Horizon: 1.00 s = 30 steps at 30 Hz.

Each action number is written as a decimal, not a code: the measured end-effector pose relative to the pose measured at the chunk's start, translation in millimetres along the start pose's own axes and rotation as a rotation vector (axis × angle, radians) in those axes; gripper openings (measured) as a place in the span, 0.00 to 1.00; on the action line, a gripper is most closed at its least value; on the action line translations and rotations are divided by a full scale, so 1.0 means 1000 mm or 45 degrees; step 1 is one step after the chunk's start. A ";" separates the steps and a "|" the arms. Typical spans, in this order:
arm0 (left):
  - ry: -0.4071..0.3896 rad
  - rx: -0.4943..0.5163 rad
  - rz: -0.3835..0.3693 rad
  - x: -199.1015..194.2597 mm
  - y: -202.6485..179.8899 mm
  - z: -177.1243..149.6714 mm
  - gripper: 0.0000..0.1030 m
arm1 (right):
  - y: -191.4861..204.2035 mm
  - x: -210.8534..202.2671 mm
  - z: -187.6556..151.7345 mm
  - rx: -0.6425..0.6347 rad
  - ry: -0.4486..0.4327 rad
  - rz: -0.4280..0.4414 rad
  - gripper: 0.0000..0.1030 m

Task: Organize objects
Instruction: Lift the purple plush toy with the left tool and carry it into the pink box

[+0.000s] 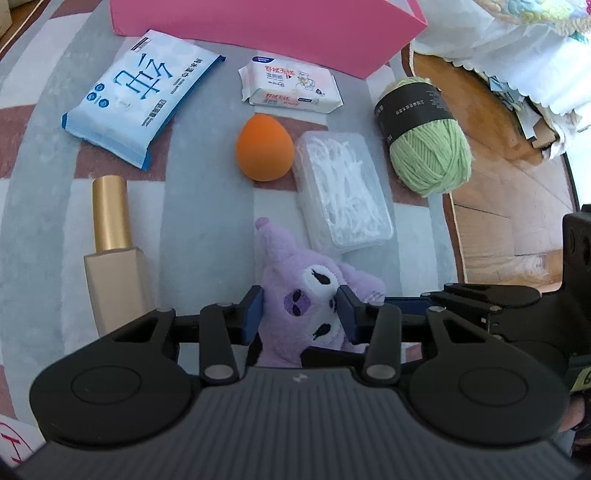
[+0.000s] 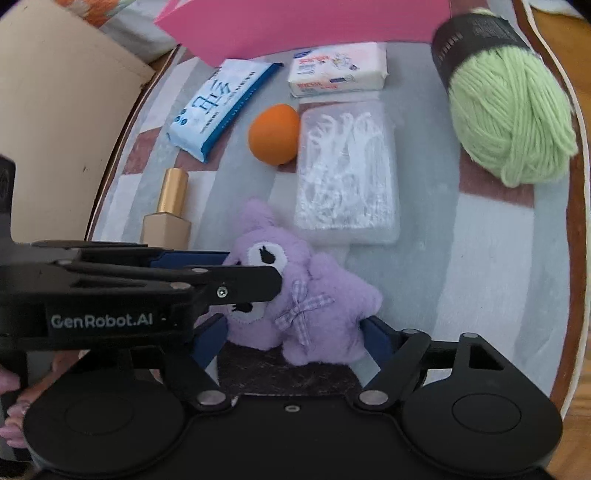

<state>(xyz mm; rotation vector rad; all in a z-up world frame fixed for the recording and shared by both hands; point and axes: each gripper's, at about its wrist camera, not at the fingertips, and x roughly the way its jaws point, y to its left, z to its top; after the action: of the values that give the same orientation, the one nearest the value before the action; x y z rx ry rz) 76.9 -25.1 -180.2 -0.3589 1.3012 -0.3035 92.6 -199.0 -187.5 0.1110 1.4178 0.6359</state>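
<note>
A purple plush toy (image 1: 306,295) lies on the grey-and-brown rug, also in the right wrist view (image 2: 314,295). My left gripper (image 1: 300,312) is closed on the plush's head, its blue pads pressing both sides of the face. My right gripper (image 2: 295,336) is open, its fingers straddling the plush's lower body; contact is unclear. Beyond lie an orange egg-shaped sponge (image 1: 264,147), a clear box of floss picks (image 1: 343,192), a green yarn ball (image 1: 428,147), a gold-capped bottle (image 1: 110,240), a blue tissue pack (image 1: 140,96) and a pink-white wipes pack (image 1: 291,86).
A pink box (image 1: 266,29) stands at the back of the rug. Wooden floor (image 1: 509,206) lies right of the rug edge, with white cloth and clutter (image 1: 517,51) beyond. A beige panel (image 2: 62,122) stands at the left in the right wrist view.
</note>
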 end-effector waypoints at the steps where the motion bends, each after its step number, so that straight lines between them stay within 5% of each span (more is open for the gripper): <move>1: -0.001 -0.012 -0.008 0.000 0.001 -0.001 0.40 | -0.001 0.001 0.000 -0.001 -0.001 -0.001 0.76; 9: 0.020 -0.148 -0.012 0.005 0.015 -0.006 0.54 | -0.008 0.003 0.002 -0.010 0.009 0.001 0.72; 12: 0.009 -0.157 -0.040 0.002 0.015 -0.008 0.42 | -0.014 0.000 -0.002 0.027 0.030 0.015 0.72; 19: -0.036 -0.151 -0.064 -0.016 0.006 -0.018 0.38 | -0.007 -0.005 -0.004 -0.001 0.020 0.013 0.62; 30: -0.270 -0.082 -0.137 -0.092 -0.012 0.006 0.38 | 0.033 -0.070 0.010 -0.255 -0.225 -0.046 0.62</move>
<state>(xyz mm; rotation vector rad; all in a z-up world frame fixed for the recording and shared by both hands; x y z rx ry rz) 60.5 2.6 -93.3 -0.5031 1.0866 -0.3063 89.1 -201.6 -109.8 -0.0169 1.1774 0.7171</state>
